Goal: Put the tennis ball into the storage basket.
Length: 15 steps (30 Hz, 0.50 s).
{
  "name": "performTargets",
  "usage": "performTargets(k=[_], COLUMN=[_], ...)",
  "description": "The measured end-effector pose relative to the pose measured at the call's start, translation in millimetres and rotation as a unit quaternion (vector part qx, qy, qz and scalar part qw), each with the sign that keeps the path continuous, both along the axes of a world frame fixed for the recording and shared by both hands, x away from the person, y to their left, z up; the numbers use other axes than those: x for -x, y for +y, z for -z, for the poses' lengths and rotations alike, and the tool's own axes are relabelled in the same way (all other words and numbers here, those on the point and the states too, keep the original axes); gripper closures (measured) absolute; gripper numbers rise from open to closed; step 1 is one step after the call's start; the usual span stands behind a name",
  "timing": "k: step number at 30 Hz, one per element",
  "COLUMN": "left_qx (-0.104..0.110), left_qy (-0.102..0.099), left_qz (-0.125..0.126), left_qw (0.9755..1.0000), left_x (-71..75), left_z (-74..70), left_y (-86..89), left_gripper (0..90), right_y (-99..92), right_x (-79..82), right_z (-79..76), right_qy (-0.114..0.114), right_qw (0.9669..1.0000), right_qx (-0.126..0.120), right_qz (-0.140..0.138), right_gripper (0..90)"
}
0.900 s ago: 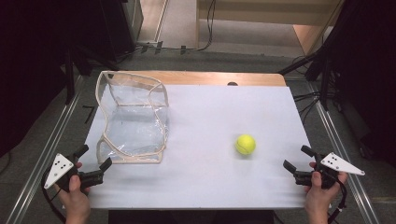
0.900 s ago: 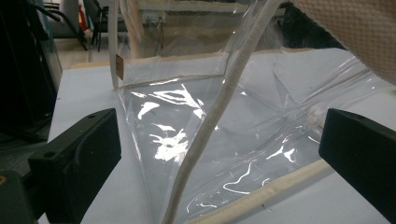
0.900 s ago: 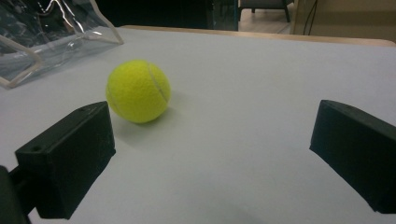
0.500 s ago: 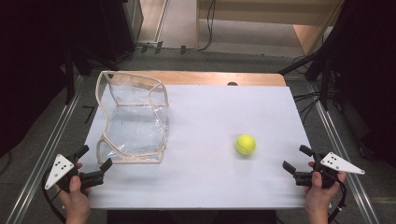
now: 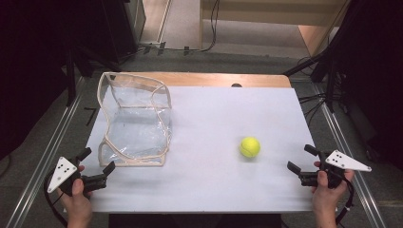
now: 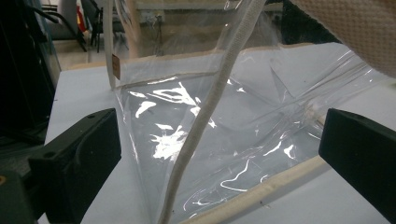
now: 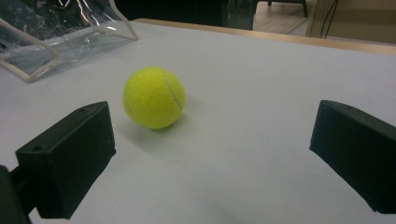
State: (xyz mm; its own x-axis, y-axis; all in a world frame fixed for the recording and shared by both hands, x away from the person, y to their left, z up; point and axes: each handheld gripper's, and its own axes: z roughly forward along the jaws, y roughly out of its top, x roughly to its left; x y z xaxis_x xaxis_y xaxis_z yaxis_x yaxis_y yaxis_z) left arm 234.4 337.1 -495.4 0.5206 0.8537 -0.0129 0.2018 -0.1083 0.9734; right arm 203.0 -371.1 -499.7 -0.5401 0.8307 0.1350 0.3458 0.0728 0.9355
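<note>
Lying on the table (image 5: 199,190) well right of the clear bag (image 5: 134,121), the tennis ball (image 5: 250,147) sits ahead-left of the nearer right claw (image 5: 300,160), jaws apart, empty; left claw (image 5: 97,160), also agape, faces the bag's corner.

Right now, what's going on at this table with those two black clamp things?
A person sits at a white table with a hand-held gripper in each hand. The left gripper has its jaws open, pointed at the near corner of a clear plastic bag with cream piping; it is close but not gripping. The right gripper is also open, aimed at a yellow tennis ball that lies loose on the table, apart from the bag. Nothing is held yet.
</note>
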Motion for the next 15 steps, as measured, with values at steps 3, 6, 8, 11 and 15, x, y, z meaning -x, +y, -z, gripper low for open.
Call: performTargets(k=[3,6,8,11,15], left_qx=[-0.001,0.000,0.000,-0.001,-0.003], left_qy=[0.000,0.001,0.001,0.001,0.000], left_qz=[0.000,0.001,0.000,0.000,0.001], left_qw=[1.0000,1.0000,1.0000,1.0000,1.0000], left_x=[0.2,-0.3,-0.1,0.0,0.0], left_z=[-0.1,-0.1,0.0,0.0,0.0], left_y=[0.2,-0.2,-0.4,-0.5,-1.0], left_gripper=[0.0,0.0,0.0,0.0,0.0], right_y=[2.2,2.7,2.9,5.0,10.8], right_x=[-3.3,-7.1,-10.8,-16.1,-22.2], right_z=[-2.9,-4.6,-6.0,-10.8,-18.2], right_qy=[0.005,0.011,0.015,0.019,0.024], right_qw=[1.0000,0.9999,0.9998,0.9995,0.9990], right_qx=[0.008,0.009,0.006,0.011,0.018], right_qz=[-0.004,-0.008,-0.014,-0.024,-0.033], right_gripper=[0.0,0.0,0.0,0.0,0.0])
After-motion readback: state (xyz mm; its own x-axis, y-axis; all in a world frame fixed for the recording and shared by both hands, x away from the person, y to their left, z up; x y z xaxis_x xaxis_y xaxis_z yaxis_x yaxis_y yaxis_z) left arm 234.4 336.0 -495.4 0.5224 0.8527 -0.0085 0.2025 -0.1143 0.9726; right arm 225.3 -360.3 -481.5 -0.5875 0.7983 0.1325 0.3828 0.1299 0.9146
